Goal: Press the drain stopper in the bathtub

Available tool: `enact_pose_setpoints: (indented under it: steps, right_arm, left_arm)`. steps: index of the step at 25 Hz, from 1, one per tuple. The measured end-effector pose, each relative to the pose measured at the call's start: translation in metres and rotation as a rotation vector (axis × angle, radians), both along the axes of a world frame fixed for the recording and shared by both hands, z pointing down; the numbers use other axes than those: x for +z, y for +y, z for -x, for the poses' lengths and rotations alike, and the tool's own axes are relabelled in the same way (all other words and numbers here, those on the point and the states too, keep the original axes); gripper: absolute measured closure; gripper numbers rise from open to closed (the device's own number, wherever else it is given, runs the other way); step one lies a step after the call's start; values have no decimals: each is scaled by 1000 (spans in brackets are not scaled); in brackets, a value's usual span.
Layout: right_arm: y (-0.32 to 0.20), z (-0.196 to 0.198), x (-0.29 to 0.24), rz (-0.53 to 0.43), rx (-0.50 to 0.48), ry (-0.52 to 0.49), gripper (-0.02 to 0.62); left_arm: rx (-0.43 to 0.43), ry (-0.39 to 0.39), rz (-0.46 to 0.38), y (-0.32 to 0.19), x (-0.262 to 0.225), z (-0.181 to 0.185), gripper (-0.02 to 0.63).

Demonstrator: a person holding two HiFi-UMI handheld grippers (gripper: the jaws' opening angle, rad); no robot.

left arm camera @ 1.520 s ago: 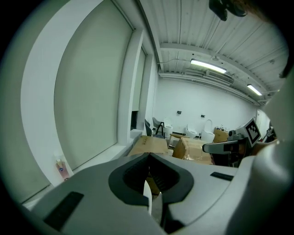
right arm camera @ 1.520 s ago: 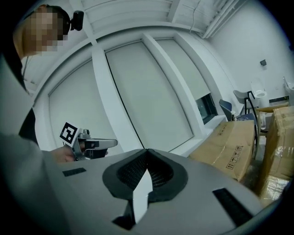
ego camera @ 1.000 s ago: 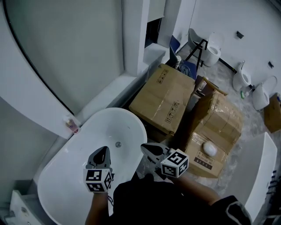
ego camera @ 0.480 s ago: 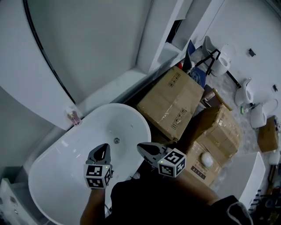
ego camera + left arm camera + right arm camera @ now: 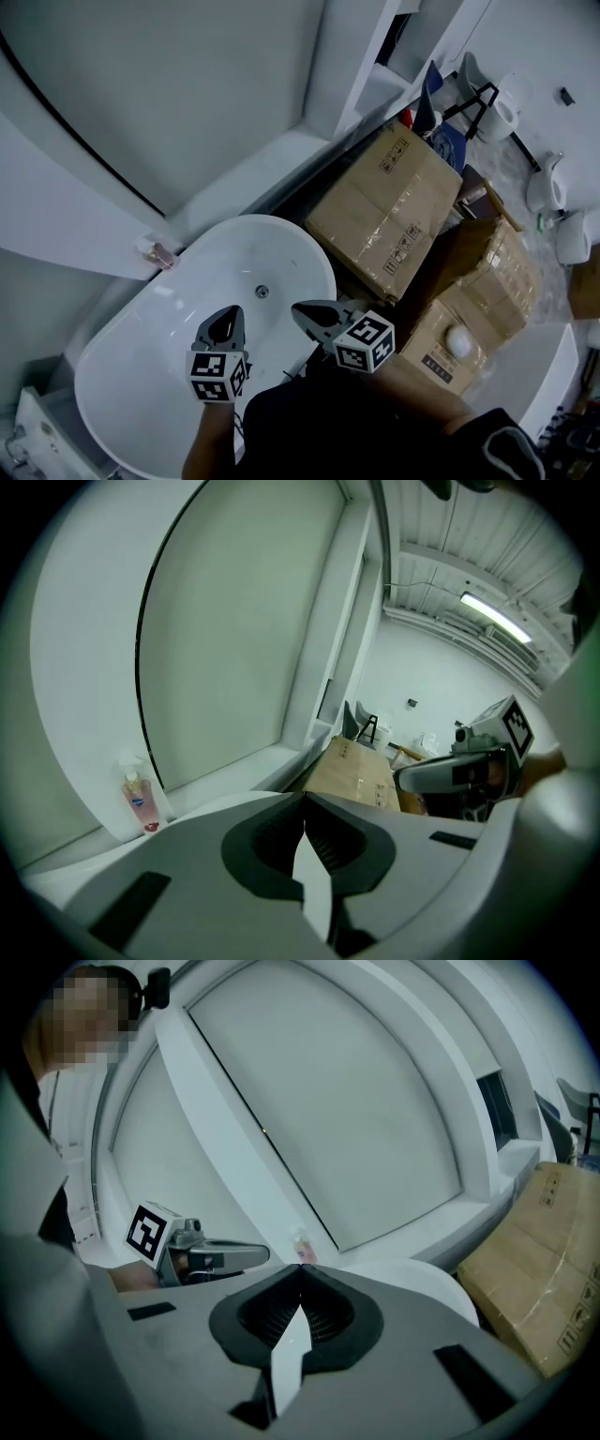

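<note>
From the head view, the white bathtub (image 5: 169, 328) sits under a curved wall. Its drain stopper (image 5: 262, 292) lies on the tub floor, just ahead of both grippers and apart from them. The left gripper (image 5: 225, 323) hovers over the basin, and the right gripper (image 5: 307, 314) is by the tub's right rim. Cardboard boxes (image 5: 384, 211) crowd the tub's right side, and a pink bottle (image 5: 157, 251) stands on the ledge.

In the left gripper view, the jaws are clenched tip to tip on nothing, with the bottle (image 5: 139, 801) off to the left.

In the right gripper view, that claw is likewise pressed closed and empty, with the left gripper (image 5: 234, 1255) alongside.
</note>
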State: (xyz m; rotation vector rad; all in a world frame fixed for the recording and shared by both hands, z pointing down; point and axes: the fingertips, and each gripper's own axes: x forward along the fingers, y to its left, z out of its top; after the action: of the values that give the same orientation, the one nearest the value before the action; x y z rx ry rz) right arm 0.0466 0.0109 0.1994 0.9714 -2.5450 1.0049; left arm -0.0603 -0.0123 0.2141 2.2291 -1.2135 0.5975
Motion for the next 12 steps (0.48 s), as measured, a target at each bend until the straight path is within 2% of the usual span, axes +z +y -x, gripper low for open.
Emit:
enact_pose_setpoints:
  steps: [4, 12]
  right_arm:
    - [6, 7, 41, 84, -37, -8, 581]
    - [-27, 5, 120, 131, -11, 19, 581]
  left_arm:
    - [-46, 0, 65, -7, 34, 1, 594]
    - [-23, -45, 171, -21, 126, 4, 594]
